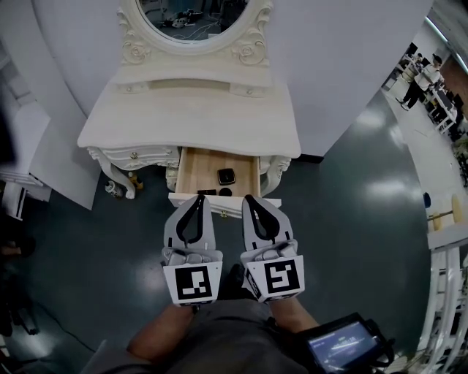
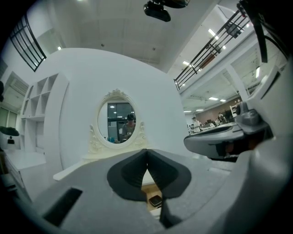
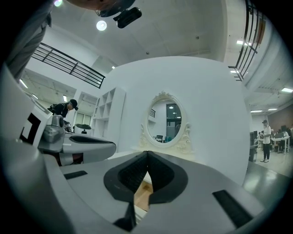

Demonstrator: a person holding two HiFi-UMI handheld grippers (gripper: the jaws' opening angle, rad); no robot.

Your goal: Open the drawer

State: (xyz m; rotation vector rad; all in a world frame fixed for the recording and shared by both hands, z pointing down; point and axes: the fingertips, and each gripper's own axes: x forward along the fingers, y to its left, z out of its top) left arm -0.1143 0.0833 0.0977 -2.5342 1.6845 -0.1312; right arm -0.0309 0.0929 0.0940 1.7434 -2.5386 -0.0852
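Note:
A cream dressing table with an oval mirror stands against a white wall. Its middle drawer is pulled out, showing a wooden bottom with a small black box and other small dark items near the front panel. My left gripper and right gripper hang side by side just in front of the drawer, both shut with nothing between the jaws. In the left gripper view the left gripper points at the mirror, with the black box below. The right gripper shows drawer wood beneath it.
A closed side drawer with a knob sits left of the open one. White shelving stands at the right, and a dark handheld screen at the bottom right. People stand far off at the upper right. The floor is dark and glossy.

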